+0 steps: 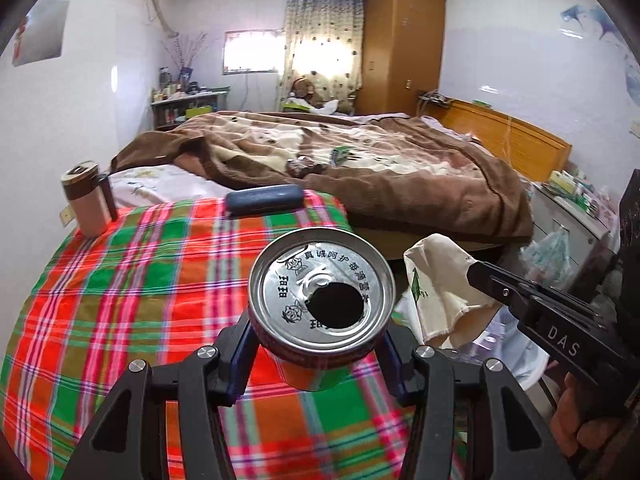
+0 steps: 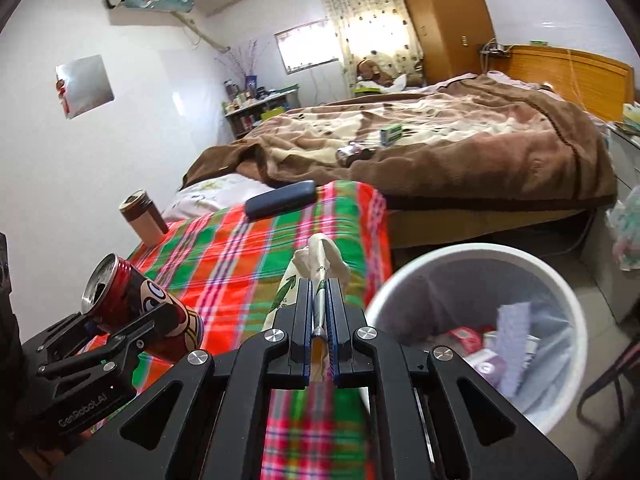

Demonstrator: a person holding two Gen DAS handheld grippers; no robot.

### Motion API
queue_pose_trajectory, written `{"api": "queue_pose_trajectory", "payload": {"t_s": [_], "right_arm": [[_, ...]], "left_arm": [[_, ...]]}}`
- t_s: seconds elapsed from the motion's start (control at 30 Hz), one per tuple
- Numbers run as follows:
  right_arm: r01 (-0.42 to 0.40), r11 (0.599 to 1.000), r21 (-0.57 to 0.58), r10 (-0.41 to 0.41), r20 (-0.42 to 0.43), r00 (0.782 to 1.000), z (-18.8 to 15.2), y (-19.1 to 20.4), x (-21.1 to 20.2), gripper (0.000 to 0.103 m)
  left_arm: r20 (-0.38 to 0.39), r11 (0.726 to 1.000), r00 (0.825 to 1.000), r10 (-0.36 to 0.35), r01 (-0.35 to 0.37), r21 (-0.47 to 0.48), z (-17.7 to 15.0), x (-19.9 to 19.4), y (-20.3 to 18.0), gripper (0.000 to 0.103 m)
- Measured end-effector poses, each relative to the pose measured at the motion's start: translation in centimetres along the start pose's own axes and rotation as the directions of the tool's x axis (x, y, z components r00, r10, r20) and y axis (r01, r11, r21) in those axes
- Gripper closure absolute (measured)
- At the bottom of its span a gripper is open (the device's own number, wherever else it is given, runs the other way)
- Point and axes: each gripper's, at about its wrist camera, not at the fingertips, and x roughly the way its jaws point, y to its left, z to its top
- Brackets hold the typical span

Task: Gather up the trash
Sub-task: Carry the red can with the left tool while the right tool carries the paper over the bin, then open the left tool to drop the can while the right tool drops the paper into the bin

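Two grippers, both loaded right now. My left gripper [image 1: 320, 344] is clamped around a red drink can [image 1: 320, 304], pads pressing on its sides just under the rim. The pull-tab hole is open and the top faces the left wrist camera. From the right wrist view the can [image 2: 138, 300] sits tilted in those jaws, cartoon face on the side, hanging over the near edge of the plaid-covered table [image 1: 132, 280].

My right gripper [image 2: 320, 312] is pinched tight on a crumpled white wrapper [image 2: 320, 260] with some green print on it; the paper sticks out past the fingertips. In the left view the wrapper [image 1: 436, 284] is off the table's right edge, up in the air, and I can see a bit of the hand on that gripper's handle at the lower right.

A white trash bin [image 2: 532, 264] stands on the floor just beside the table's right side, lined with a bag and already holding some scraps. Neither piece of trash is over its opening as far as I can tell.

On the table's far edge there's a dark blue case [image 1: 264, 199], and at the far left corner a brown and beige travel mug [image 1: 86, 200]. Behind is a bed with a brown blanket [image 1: 400, 168].
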Motion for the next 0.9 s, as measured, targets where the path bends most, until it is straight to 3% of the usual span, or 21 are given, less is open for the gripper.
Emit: {"api": "queue_pose_trajectory", "payload": {"t_s": [0.57,0.9], "right_arm": [[0.172,0.979,0.106,-0.173,0.006,0.985,-1.3,-7.3,-2.1,0.096],[0.255,0.956,0.147,-0.253,-0.036,0.967,-2.0,-10.9,-1.6,0.096]], "left_arm": [[-0.056,0.985,0.988,-0.145,0.15,0.09,-0.8,2.5,-9.1,0.05],[-0.119,0.97,0.975,-0.185,0.201,0.134,-1.2,5.5,-13.6,0.05]]}}
